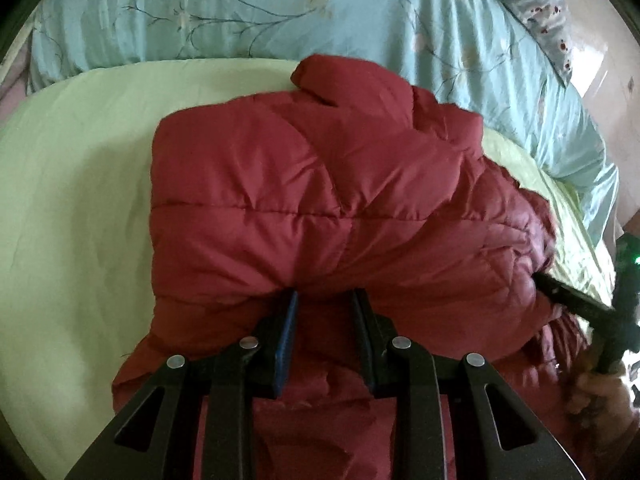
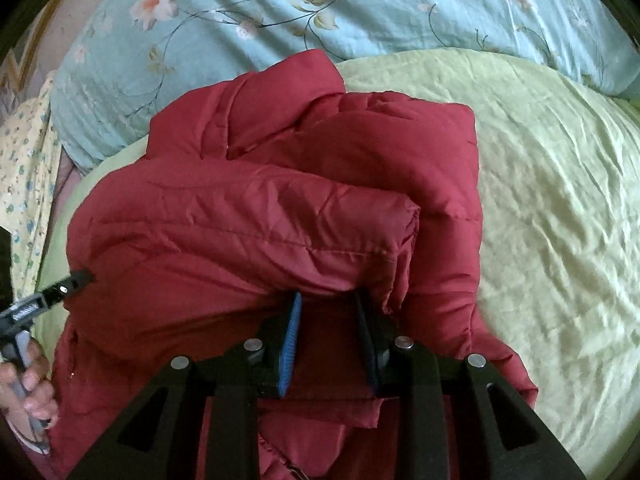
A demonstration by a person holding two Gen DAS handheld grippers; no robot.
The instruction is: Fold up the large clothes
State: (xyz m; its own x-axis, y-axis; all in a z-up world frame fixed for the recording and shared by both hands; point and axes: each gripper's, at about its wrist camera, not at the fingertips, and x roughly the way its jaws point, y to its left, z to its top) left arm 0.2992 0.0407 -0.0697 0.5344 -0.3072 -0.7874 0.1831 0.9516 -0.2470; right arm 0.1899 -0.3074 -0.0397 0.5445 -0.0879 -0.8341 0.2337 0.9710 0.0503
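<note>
A dark red quilted jacket [image 1: 320, 184] [image 2: 260, 220] lies bunched and partly folded on a pale green sheet [image 1: 80, 200] [image 2: 560, 220]. My left gripper [image 1: 324, 294] is at the jacket's near edge. A thick fold fills the narrow gap between its blue pads and droops over the tips, hiding them. My right gripper [image 2: 328, 296] holds the near edge further right in the same way, with padded cloth between its pads. Each view shows one of the other gripper's fingers [image 1: 568, 294] [image 2: 76, 280] poking into the jacket's side.
A light blue floral quilt [image 1: 240, 12] [image 2: 360, 8] is heaped along the far side of the bed. A spotted cloth [image 1: 536, 0] lies at the far right, a yellow flowered one [image 2: 24, 168] at the left. A hand [image 2: 28, 392] grips a handle.
</note>
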